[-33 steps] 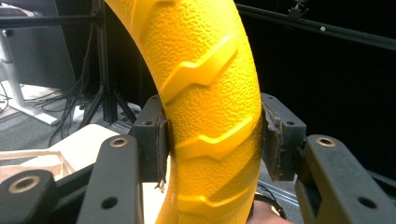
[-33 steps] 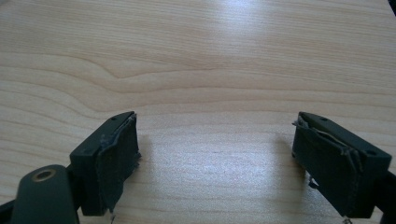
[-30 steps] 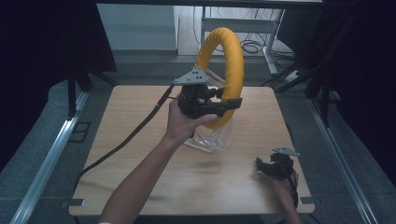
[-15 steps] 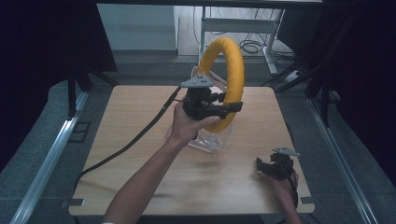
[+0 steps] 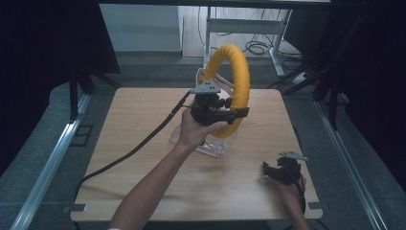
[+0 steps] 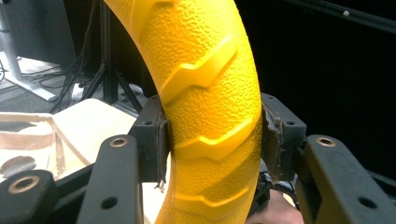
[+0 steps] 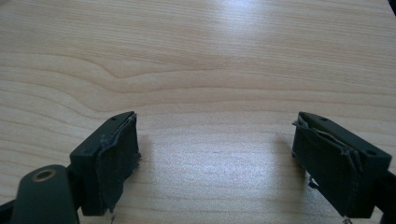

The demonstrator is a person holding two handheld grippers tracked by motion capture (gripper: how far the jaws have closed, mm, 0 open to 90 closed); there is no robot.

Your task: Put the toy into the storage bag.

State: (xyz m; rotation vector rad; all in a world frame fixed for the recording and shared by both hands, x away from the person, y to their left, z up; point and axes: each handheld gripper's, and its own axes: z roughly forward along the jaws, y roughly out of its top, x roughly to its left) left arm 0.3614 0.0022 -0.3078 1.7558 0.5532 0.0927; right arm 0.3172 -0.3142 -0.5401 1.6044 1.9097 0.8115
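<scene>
In the high view the left gripper [image 5: 229, 113] is clamped on the lower part of a yellow ring [image 5: 235, 81], holding it upright on edge above the middle of the wooden table [image 5: 119, 124]. The ring's bottom sits over a clear plastic stand [image 5: 210, 143] that rests on the table; whether ring and stand touch cannot be told from here. The left hand [image 5: 194, 132] wraps the gripper from below, the grey plate on top of it faces up, and its black cable [image 5: 129, 151] trails across the table to the near left edge. The left gripper view adds what the high one cannot resolve: the ring [image 6: 205, 102] has a pebbled skin with raised chevron ridges, and both jaw pads press flat against its sides, the left gripper [image 6: 212, 140] gripping it squarely. The same view shows a tripod [image 6: 105, 70] on the floor beyond the table. The right gripper [image 5: 274, 171] lies low near the table's near right corner, well apart from the ring, with the right hand [image 5: 289, 187] behind it. The right gripper view shows the right gripper [image 7: 215, 154] spread wide with nothing between its worn pads, only bare wood grain [image 7: 210, 60] beneath, and the pads' shadows fall close under them.
</scene>
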